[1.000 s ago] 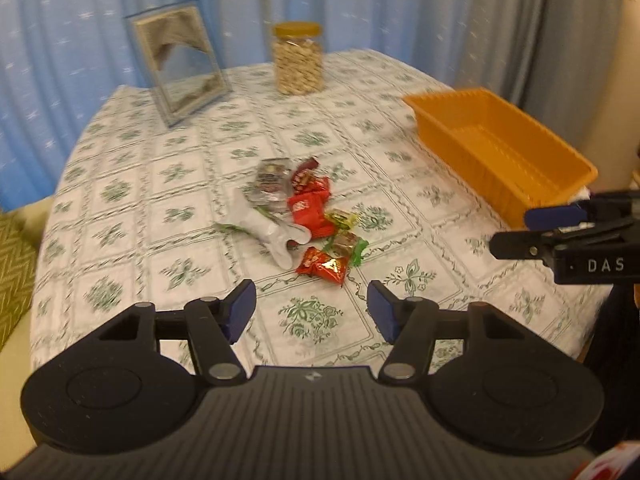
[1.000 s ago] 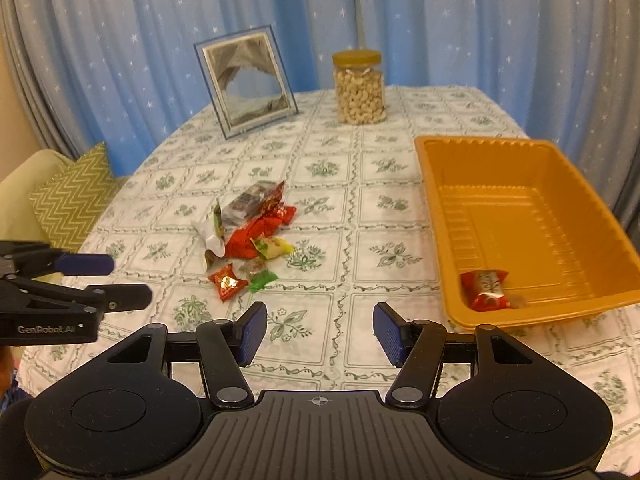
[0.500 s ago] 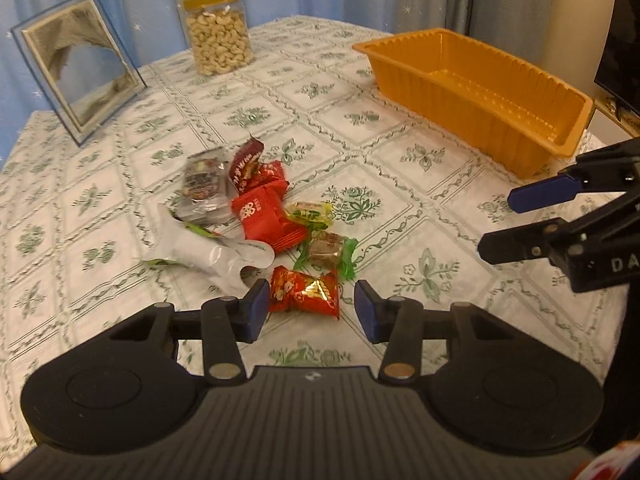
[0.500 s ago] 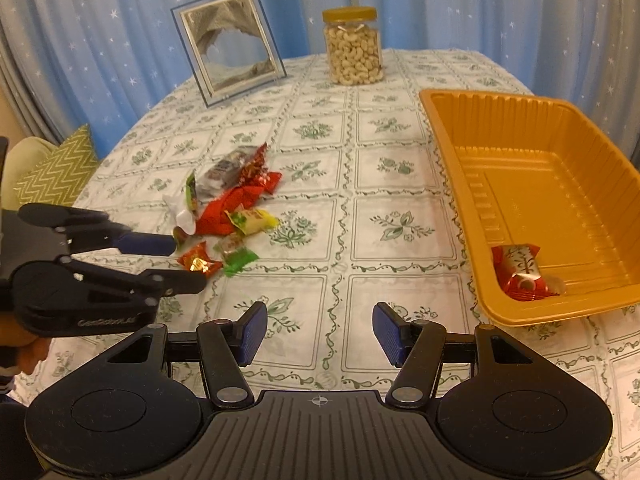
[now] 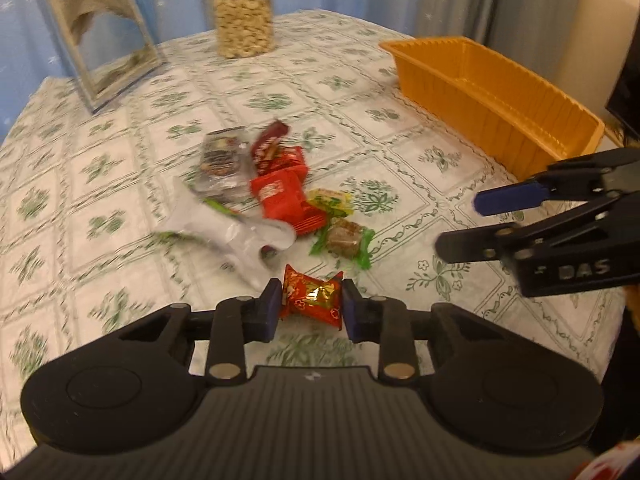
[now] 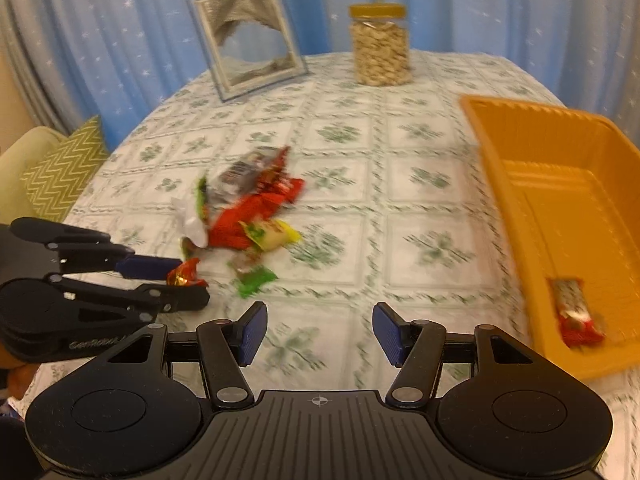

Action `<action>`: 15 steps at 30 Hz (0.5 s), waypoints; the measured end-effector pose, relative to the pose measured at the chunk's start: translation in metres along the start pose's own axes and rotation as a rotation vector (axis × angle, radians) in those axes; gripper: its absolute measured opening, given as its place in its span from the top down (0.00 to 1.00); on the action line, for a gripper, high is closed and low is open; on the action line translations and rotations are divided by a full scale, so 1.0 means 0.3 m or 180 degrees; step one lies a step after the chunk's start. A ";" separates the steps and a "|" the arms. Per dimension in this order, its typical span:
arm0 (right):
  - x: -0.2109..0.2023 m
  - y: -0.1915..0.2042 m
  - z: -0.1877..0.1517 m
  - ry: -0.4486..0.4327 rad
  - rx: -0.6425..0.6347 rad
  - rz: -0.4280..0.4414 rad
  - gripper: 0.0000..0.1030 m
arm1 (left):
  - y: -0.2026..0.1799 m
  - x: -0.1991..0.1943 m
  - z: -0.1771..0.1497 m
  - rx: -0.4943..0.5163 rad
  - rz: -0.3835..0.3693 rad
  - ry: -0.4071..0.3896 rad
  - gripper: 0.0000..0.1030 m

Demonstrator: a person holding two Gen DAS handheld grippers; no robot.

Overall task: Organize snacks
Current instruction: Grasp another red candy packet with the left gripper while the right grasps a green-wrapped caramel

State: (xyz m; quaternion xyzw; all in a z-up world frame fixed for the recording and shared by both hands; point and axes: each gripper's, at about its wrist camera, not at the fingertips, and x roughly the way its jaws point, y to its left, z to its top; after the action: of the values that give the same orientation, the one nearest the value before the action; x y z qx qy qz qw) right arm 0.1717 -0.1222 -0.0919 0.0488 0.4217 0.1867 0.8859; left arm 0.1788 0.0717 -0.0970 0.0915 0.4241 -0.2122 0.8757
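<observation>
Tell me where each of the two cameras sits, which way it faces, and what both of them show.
Left wrist: sits behind the left claw, looking down at the red-gold candy between its closing jaws; the right claw enters at the right edge.
Right wrist: sits behind the right claw, jaws apart, facing the tablecloth; the left claw enters at the left edge.
Shared: snack pile, orange tray, nut jar, picture frame.

Clothed table (image 6: 400, 184) — snacks (image 6: 256, 216), tray (image 6: 560, 216), jar (image 6: 380, 46)

Warm dim light, motion blur, fisheye bending
</observation>
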 end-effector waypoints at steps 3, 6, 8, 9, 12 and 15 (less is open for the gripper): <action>0.035 0.044 0.016 -0.0044 -0.0153 0.0076 0.42 | 0.031 -0.055 -0.018 -0.0214 0.0042 -0.0053 0.73; 0.085 0.083 0.027 -0.0026 -0.0319 0.0114 0.44 | 0.057 -0.097 -0.030 -0.0383 0.0123 -0.0083 0.73; 0.119 0.106 0.034 0.0001 -0.0434 0.0142 0.51 | 0.071 -0.122 -0.036 -0.0474 0.0173 -0.0113 0.73; 0.134 0.117 0.037 0.0005 -0.0506 0.0138 0.51 | 0.077 -0.133 -0.039 -0.0521 0.0188 -0.0129 0.73; 0.177 0.139 0.043 0.0016 -0.0647 0.0095 0.53 | 0.090 -0.163 -0.046 -0.0641 0.0210 -0.0176 0.73; 0.204 0.149 0.046 0.0024 -0.0717 0.0099 0.56 | 0.091 -0.179 -0.051 -0.0702 0.0230 -0.0201 0.73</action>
State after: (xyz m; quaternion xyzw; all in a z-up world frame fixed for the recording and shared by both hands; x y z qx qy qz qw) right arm 0.2045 -0.0571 -0.1169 -0.0453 0.4006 0.2469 0.8812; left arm 0.1507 0.1172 -0.0651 0.0031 0.4135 -0.1354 0.9004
